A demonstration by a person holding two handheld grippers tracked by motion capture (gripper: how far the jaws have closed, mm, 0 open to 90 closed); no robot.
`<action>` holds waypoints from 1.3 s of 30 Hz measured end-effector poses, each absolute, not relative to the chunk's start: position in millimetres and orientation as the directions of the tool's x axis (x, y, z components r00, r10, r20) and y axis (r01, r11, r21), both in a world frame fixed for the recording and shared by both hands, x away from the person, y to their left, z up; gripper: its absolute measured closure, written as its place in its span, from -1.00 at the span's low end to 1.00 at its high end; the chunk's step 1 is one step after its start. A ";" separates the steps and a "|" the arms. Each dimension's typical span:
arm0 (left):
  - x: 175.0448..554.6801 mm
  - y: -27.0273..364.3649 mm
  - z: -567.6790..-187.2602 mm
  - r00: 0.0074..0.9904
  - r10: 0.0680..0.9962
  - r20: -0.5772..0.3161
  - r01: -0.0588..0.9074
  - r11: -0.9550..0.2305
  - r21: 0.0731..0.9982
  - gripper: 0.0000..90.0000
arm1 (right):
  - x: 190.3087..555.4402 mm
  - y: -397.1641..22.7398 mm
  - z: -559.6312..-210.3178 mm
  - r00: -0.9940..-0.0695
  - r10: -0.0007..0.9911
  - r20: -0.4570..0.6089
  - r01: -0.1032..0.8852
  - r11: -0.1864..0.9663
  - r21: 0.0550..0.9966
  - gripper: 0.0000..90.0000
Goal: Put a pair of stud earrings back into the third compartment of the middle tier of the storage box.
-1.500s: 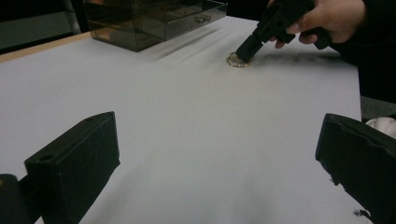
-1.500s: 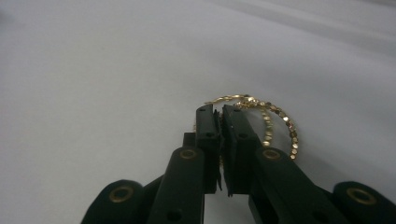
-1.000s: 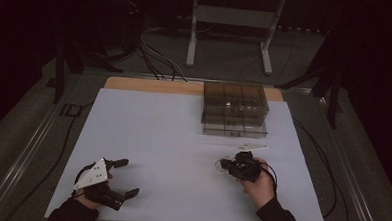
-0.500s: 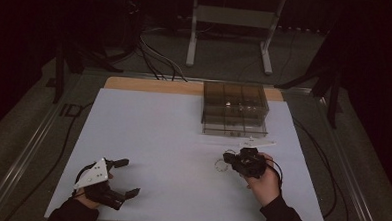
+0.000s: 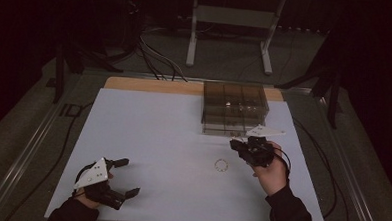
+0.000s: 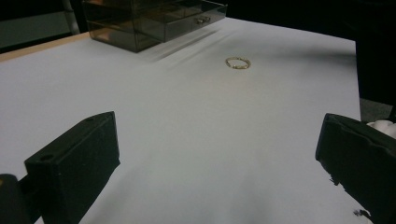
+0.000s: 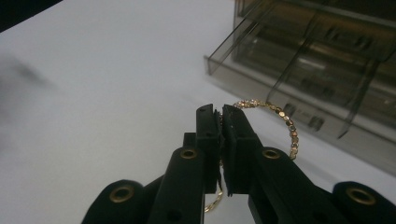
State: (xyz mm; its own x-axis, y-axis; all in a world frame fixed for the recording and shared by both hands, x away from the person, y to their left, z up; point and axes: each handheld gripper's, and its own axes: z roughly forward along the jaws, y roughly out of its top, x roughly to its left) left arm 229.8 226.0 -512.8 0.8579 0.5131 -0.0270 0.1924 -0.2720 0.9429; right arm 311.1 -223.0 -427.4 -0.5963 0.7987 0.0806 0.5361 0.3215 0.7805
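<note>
High view: white table sheet (image 5: pixel 157 139) with wood strip (image 5: pixel 150 85) along far edge, smoky clear drawer unit (image 5: pixel 234 109) at far right, dark room behind with metal stand (image 5: pixel 233 17) and floor cables (image 5: pixel 156 58). Right gripper (image 5: pixel 235 144) just in front of drawer unit, pointing left, right hand (image 5: pixel 272 170) gripping from behind, forearm in from bottom. Gold loop (image 5: pixel 221 164) flat on sheet near it, apart. Left gripper (image 5: pixel 129 176) near left corner, resting low, pointing right, left hand (image 5: pixel 93 191) behind. Left gripper view: jaws spread wide, nothing between; gold loop flat ahead, drawer unit beyond. Right gripper view: jaws pinched tight on bead bracelet (image 7: pixel 287 123), loop on edge, upright, arcing from tips up-right toward drawer unit, lower part hanging under jaws; no clear long axis.
</note>
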 end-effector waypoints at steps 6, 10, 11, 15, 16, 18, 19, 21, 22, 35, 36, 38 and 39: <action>229.9 226.3 -513.0 0.859 0.511 -0.028 0.192 -0.271 0.943 -0.99 | 318.8 -226.5 -419.1 -0.587 0.807 0.055 0.526 0.329 0.785 0.92; 230.2 226.6 -512.5 0.857 0.514 -0.028 0.191 -0.267 0.945 -0.99 | 324.8 -229.6 -415.8 -0.580 0.814 0.046 0.526 0.330 0.784 0.92; 229.9 226.5 -512.6 0.858 0.513 -0.026 0.189 -0.269 0.944 -0.99 | 326.3 -230.5 -415.1 -0.578 0.815 0.045 0.525 0.329 0.785 0.92; 230.1 226.1 -512.6 0.859 0.511 -0.029 0.192 -0.270 0.944 -0.99 | 332.6 -234.5 -412.3 -0.566 0.824 0.042 0.528 0.323 0.785 0.92; 229.8 225.8 -512.4 0.859 0.511 -0.028 0.190 -0.268 0.944 -0.99 | 334.2 -235.7 -411.6 -0.563 0.825 0.041 0.528 0.321 0.786 0.92; 229.8 226.0 -512.8 0.860 0.510 -0.026 0.190 -0.274 0.943 -0.99 | 337.6 -238.1 -410.0 -0.556 0.831 0.036 0.528 0.319 0.787 0.92; 230.1 226.2 -512.9 0.860 0.510 -0.028 0.193 -0.273 0.943 -0.99 | 339.3 -239.6 -409.2 -0.552 0.833 0.035 0.528 0.316 0.788 0.92; 229.9 226.0 -512.2 0.859 0.511 -0.030 0.192 -0.267 0.944 -0.99 | 342.7 -242.5 -408.1 -0.545 0.838 0.035 0.531 0.312 0.788 0.92; 229.7 226.0 -511.9 0.860 0.509 -0.029 0.189 -0.266 0.945 -0.99 | 344.4 -243.9 -407.7 -0.541 0.840 0.031 0.531 0.313 0.788 0.92; 229.6 225.4 -512.1 0.861 0.507 -0.028 0.189 -0.270 0.944 -0.99 | 371.8 -262.4 -404.9 -0.478 0.878 0.018 0.555 0.286 0.781 0.91; 229.7 225.4 -512.3 0.861 0.508 -0.027 0.190 -0.272 0.943 -0.99 | 374.4 -263.6 -404.8 -0.473 0.881 0.016 0.557 0.285 0.780 0.91; 229.9 225.5 -511.9 0.861 0.508 -0.029 0.190 -0.268 0.944 -0.99 | 379.6 -266.1 -405.4 -0.465 0.885 0.014 0.563 0.283 0.777 0.91; 229.7 225.5 -511.6 0.861 0.507 -0.025 0.186 -0.269 0.945 -0.99 | 382.1 -267.6 -406.0 -0.460 0.888 0.015 0.566 0.281 0.775 0.91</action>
